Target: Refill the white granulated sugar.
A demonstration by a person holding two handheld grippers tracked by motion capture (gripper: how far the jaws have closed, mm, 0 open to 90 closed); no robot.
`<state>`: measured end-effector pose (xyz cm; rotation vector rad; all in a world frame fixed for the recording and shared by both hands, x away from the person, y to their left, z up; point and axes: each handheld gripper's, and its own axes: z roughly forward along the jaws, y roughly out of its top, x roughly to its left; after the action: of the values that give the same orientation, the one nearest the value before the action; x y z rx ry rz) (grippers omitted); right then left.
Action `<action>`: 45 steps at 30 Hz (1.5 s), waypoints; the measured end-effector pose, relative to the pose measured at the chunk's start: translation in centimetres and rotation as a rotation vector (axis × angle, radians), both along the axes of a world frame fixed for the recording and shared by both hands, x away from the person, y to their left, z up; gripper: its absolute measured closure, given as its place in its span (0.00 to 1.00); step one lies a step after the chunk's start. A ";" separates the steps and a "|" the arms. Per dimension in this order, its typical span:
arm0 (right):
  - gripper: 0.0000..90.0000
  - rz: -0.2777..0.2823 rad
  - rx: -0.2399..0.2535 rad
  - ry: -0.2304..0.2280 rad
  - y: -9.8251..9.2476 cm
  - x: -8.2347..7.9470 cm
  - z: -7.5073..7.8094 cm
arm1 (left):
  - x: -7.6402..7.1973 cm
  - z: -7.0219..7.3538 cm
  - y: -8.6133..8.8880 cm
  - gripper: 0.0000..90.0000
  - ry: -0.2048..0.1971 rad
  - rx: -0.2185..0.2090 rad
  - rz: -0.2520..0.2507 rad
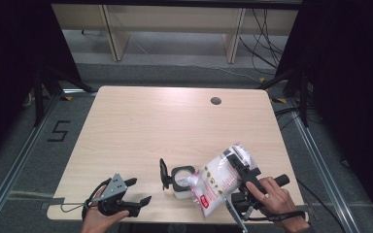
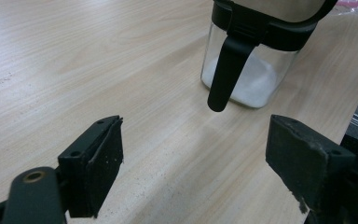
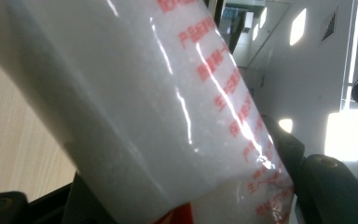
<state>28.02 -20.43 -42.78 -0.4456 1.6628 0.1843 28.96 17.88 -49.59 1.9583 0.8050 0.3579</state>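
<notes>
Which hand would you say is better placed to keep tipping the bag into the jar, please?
Right. Its tongs are clamped on the bag, tilted with its mouth at the open jar. The left tongs stand open and empty, off to the jar's left.

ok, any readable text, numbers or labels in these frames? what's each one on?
"5": dark numeral marked on the floor, left of the table.
Red characters along the plastic bag held in the right gripper: blurred and at an angle, not readable.
Red label on the bag near its lower end: too small to read.
Glass jar: no text visible.
</notes>
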 end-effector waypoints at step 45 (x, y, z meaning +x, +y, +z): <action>0.50 0.030 -0.041 -0.026 -0.3 0.0 0.7 | 0.0 0.0 0.1 0.21 0.005 -0.012 0.007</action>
<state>28.04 -20.72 -42.08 -0.5022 1.6377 0.1669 28.96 17.96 -49.64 1.9467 0.8155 0.3513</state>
